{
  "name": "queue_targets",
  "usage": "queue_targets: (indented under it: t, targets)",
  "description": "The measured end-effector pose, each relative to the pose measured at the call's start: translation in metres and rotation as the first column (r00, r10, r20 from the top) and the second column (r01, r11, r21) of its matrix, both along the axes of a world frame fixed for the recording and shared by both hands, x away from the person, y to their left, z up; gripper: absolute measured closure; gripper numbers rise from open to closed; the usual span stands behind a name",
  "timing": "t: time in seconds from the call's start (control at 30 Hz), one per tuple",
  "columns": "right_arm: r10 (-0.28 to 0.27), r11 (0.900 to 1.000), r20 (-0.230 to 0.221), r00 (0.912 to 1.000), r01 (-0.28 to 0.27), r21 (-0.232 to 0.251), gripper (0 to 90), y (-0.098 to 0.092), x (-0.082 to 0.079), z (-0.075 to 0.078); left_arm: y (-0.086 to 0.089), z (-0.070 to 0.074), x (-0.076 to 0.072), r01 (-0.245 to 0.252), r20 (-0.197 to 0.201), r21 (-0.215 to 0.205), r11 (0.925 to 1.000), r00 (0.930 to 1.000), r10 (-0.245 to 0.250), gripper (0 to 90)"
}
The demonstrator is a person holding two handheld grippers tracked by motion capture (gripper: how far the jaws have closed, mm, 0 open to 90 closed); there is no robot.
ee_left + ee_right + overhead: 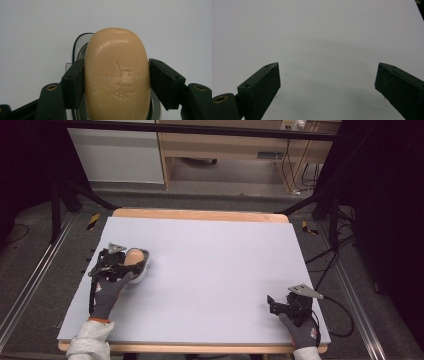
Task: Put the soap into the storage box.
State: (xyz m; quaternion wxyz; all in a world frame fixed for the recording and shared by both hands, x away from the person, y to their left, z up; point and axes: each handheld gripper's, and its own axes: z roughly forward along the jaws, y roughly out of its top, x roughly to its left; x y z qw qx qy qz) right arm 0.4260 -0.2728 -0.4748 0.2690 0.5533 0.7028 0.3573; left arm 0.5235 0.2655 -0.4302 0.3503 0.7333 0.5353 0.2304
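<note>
- Two grippers at work over one pale table (pixel 210 270); little else on it.
- Left gripper (pixel 131 265) clamped on the tan soap bar (pixel 117 75), one black pad (pixel 73 83) pressed to each long side.
- Bar held at the table's left side, directly above a clear soap dish (pixel 79 43); whether touching the dish or just over it, cannot tell.
- Right gripper (pixel 274 306) resting near the table's right front edge, jaws spread wide, nothing between them, well apart from the soap.
- Judged stage: grip on the bar secured; either lifting out of the dish or setting into it, not clear which.
- Left to do, by that reading: carrying or seating the bar, then letting go.
</note>
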Motion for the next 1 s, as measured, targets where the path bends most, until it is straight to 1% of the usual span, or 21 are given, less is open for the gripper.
queue_targets:
  t: [0.1,0.17,0.3,0.4,0.67,0.8,0.93,1.0]
  targets:
    - [-0.001,1.000,0.000,1.0000,0.001,-0.001,6.5,0.0000,0.0001,-0.0001,-0.0001,-0.0017,0.0005,-0.001,-0.002,0.005,1.0000,1.0000,0.001,32.2]
    - [0.000,1.000,0.000,1.0000,0.000,0.000,6.5,0.0000,0.0000,0.0000,-0.0002,-0.0025,0.0007,-0.001,-0.001,-0.004,1.0000,1.0000,0.001,32.2]
    - [-0.001,1.000,0.000,1.0000,0.001,-0.002,6.5,0.0001,0.0001,-0.0001,-0.0014,-0.0027,0.0006,0.003,-0.003,0.000,1.0000,1.0000,-0.003,32.2]
    - [0.000,1.000,-0.001,1.0000,0.000,0.002,6.4,0.0001,-0.0001,0.0000,-0.0017,-0.0034,0.0007,0.005,-0.002,-0.005,1.0000,1.0000,-0.005,32.1]
    - [-0.001,1.000,0.000,1.0000,0.001,-0.001,6.4,0.0003,0.0000,-0.0001,-0.0043,-0.0039,0.0000,0.002,0.001,0.004,1.0000,1.0000,-0.002,31.6]
    - [0.001,1.000,-0.001,1.0000,-0.001,0.002,6.4,0.0002,-0.0002,0.0001,-0.0061,-0.0036,-0.0005,0.003,0.004,0.023,0.9997,1.0000,-0.003,31.4]
    - [0.001,1.000,0.000,1.0000,-0.001,0.002,6.4,0.0002,-0.0003,0.0001,-0.0068,-0.0032,-0.0012,0.002,0.006,0.024,0.9997,1.0000,-0.002,32.0]
    - [0.000,1.000,0.000,1.0000,0.000,0.002,6.4,0.0002,-0.0003,0.0002,-0.0068,-0.0010,-0.0028,0.006,0.015,0.016,0.9999,0.9999,-0.006,33.0]
